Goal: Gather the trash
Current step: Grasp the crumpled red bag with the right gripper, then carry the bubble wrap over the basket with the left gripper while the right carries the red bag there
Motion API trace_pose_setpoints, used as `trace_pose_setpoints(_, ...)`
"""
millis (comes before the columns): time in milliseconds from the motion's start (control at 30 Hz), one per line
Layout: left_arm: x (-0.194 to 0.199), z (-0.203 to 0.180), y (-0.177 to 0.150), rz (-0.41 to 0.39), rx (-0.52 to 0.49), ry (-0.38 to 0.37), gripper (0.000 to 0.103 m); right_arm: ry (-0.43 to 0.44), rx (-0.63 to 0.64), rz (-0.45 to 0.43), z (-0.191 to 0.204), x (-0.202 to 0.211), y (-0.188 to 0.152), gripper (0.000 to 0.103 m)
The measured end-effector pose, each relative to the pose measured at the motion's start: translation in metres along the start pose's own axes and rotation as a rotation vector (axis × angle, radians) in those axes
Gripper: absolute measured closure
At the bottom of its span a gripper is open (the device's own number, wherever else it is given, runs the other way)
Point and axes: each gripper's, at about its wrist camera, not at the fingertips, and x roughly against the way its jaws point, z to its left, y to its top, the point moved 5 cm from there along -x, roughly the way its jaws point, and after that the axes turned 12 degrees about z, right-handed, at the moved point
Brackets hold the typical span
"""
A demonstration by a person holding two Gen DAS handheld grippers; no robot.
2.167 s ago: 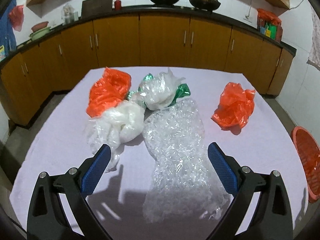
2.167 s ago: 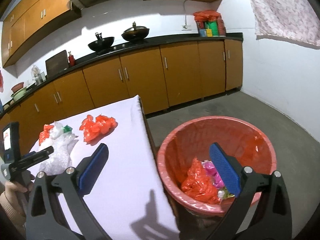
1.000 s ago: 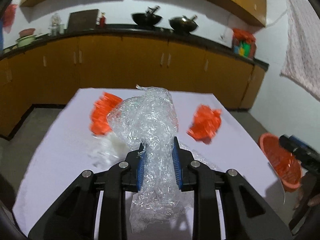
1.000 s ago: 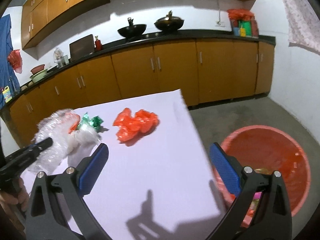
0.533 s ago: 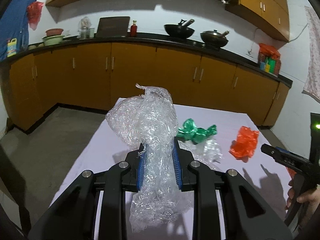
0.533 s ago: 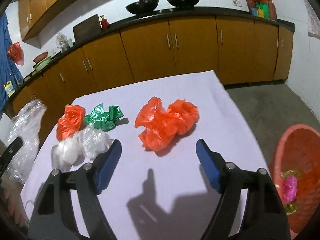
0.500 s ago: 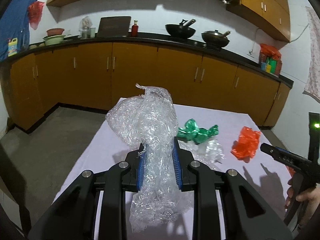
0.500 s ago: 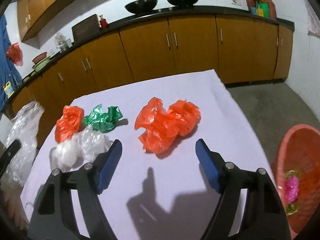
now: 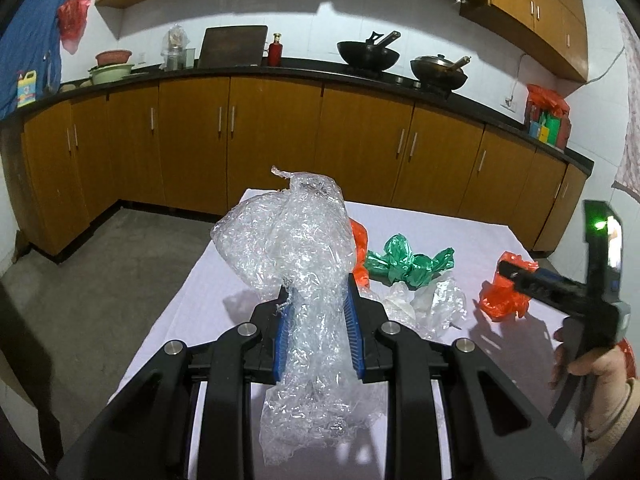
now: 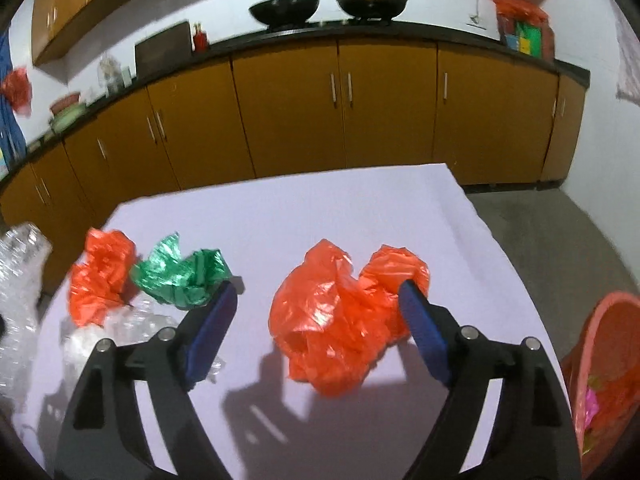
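The jaws of the left gripper (image 9: 316, 324) are clamped on the crumpled clear bubble-wrap sheet (image 9: 304, 264), pinched mid-length so both ends hang free above the lilac-covered worktop (image 10: 320, 208). Ahead and right of them lie the crinkled green foil wrapper (image 9: 408, 262) and a clear plastic bag (image 9: 432, 300). The right gripper (image 10: 316, 320) has its jaws apart, straddling the large crumpled orange plastic bag (image 10: 340, 320), likely to pinch it next. Right of those jaws stands the round red plastic bin (image 10: 612, 344), holding 1 pink scrap among other trash.
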Motion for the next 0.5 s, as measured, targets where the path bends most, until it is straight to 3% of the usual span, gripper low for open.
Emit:
trace_pose_setpoints(67,0.000,-0.001,0.001,-0.002,-0.002,0.000,0.078,-0.027,0.009,0.026,0.001,-0.012,0.001,0.023)
trace_pose_setpoints(200,-0.002,0.001,0.000,0.000,-0.006,0.003,0.078,-0.052,0.032,0.034,-0.002,-0.018,-0.003,0.049)
trace_pose_setpoints(367,0.000,0.000,-0.001,0.002,0.001,-0.001,0.078,0.002,0.010,0.037,-0.015,-0.011,-0.007,0.074)
trace_pose_setpoints(500,0.002,-0.002,-0.001,-0.005,-0.005,-0.005,0.078,0.044,-0.025,0.029,-0.028,-0.001,-0.016,0.085)
